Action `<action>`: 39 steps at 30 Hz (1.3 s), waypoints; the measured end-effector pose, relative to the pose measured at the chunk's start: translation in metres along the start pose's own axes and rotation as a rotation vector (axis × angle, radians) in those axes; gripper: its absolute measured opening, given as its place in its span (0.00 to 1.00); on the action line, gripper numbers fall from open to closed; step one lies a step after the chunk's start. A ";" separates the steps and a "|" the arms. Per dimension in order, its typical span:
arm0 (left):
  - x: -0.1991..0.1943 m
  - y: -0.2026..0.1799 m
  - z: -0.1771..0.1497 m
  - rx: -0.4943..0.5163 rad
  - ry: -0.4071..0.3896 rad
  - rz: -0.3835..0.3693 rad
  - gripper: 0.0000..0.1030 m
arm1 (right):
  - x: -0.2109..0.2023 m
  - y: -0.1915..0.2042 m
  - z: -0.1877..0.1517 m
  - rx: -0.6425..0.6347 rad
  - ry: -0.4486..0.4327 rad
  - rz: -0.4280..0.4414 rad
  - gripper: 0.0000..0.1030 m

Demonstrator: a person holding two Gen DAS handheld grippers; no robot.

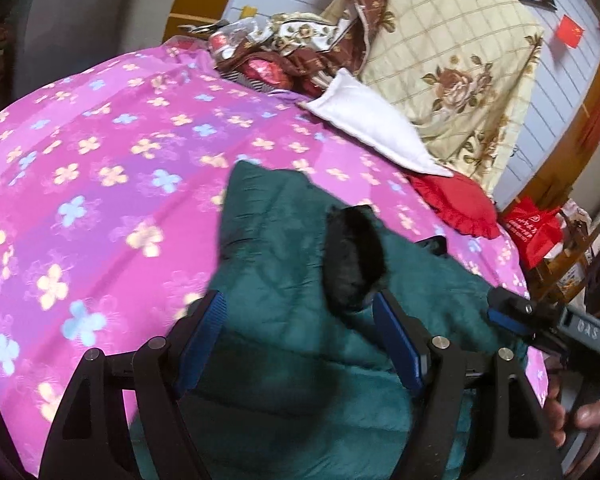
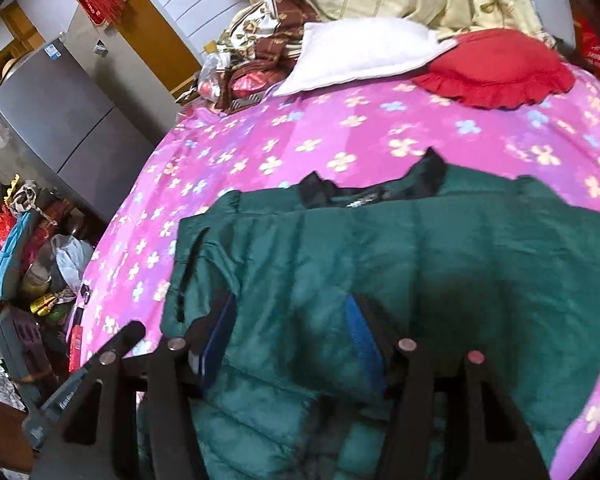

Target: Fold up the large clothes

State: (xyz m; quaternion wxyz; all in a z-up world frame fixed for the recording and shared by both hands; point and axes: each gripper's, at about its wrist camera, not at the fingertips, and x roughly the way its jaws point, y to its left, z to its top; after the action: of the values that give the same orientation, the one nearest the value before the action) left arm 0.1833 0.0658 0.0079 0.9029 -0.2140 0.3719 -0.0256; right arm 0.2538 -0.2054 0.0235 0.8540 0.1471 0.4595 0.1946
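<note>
Both two-finger grippers are seen spread, nothing pinched between their blue pads: the left gripper (image 1: pixel 300 320) is poised over one end of the dark green quilted padded jacket (image 2: pixel 380 264), the right gripper (image 2: pixel 288 328) over its middle. The jacket is laid flat on the near part of the pink bedsheet printed with yellow and blue flowers (image 1: pixel 100 160), its black furry collar (image 1: pixel 354 256) turned toward the far side of the bed. In the right wrist view one sleeve appears to have been laid across the chest already — so the fold is judged to be partly made, with the body not yet doubled over.

For the next move, an edge of the jacket would need to be pinched by each gripper and carried across evenly; the padding is thick and springy, so a firm bite is called for.

Beyond the jacket, toward the head of the bed, a white rectangular cushion (image 2: pixel 360 52) and a red frilled round cushion (image 2: pixel 496 68) are found, and behind them a cream floral quilt (image 1: pixel 452 60). All lie well apart from the jacket — nothing is judged to stand in the way. Left of the bed, a grey metal cabinet (image 2: pixel 60 120) and a heap of bags are seen.
</note>
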 end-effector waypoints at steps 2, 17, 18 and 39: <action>0.008 -0.011 0.001 0.006 0.013 -0.010 0.59 | -0.011 -0.009 -0.002 0.013 -0.009 0.004 0.58; 0.056 -0.052 0.010 0.117 0.061 0.098 0.01 | -0.103 -0.096 -0.016 0.016 -0.114 -0.198 0.61; 0.051 -0.051 0.012 0.128 0.041 0.105 0.00 | -0.101 -0.103 -0.017 0.026 -0.106 -0.210 0.61; 0.031 -0.013 0.017 0.135 0.025 0.111 0.23 | -0.032 -0.108 -0.012 -0.016 -0.018 -0.259 0.63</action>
State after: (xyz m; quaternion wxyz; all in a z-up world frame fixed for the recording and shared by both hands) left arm 0.2194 0.0535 0.0036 0.9106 -0.1313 0.3919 -0.0032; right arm 0.2484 -0.3146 -0.0061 0.8771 0.0815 0.4656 0.0847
